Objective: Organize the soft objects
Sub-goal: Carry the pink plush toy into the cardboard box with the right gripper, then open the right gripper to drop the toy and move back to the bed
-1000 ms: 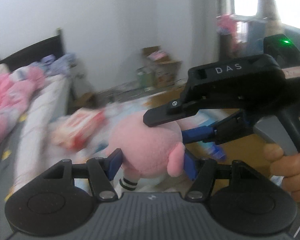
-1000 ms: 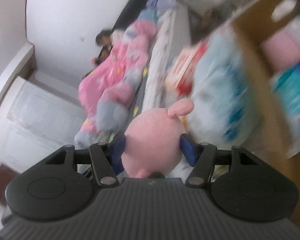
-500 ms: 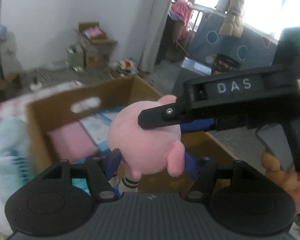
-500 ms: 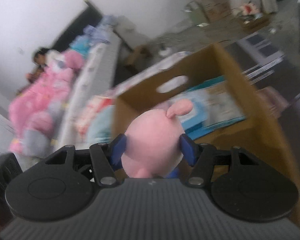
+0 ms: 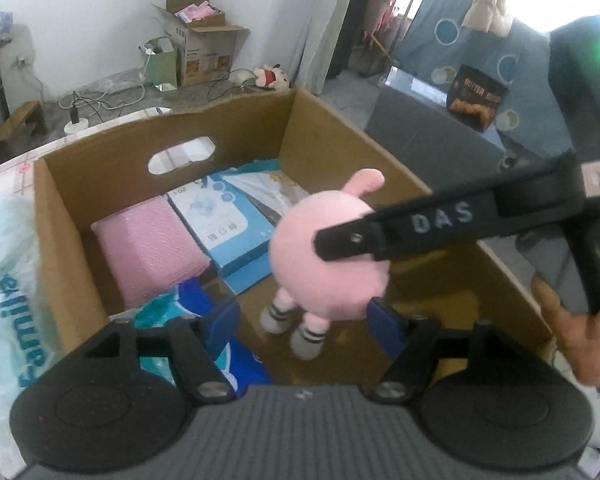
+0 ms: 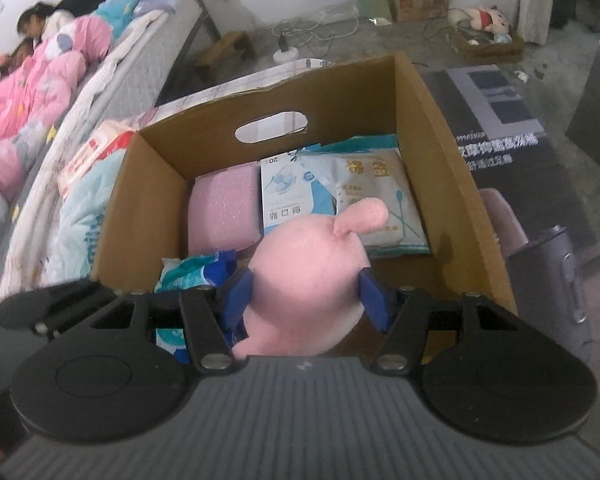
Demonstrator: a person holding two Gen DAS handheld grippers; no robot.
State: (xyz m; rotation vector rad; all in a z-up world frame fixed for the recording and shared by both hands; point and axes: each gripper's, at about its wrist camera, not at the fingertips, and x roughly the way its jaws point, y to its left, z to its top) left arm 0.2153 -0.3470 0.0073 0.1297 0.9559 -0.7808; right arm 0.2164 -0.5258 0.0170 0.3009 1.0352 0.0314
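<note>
Fuzzy pink plush toy point(image 5: 328, 256); matt brown cardboard box point(image 5: 332, 132); glossy plastic packets point(image 6: 376, 196).

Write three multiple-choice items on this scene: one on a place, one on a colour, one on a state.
1. Where is the plush toy?
A. on the bed
B. above the open box
C. on the floor

2. What colour is the pack at the box's back left?
A. pink
B. green
C. black

3. Which gripper clamps the toy?
A. the left gripper
B. neither
C. the right gripper

Answers:
1 B: it hangs over the box floor.
2 A: pink in both views.
3 C: the right gripper's pads press the toy's sides, while the left gripper's opening jaws stand clear of it.
</note>
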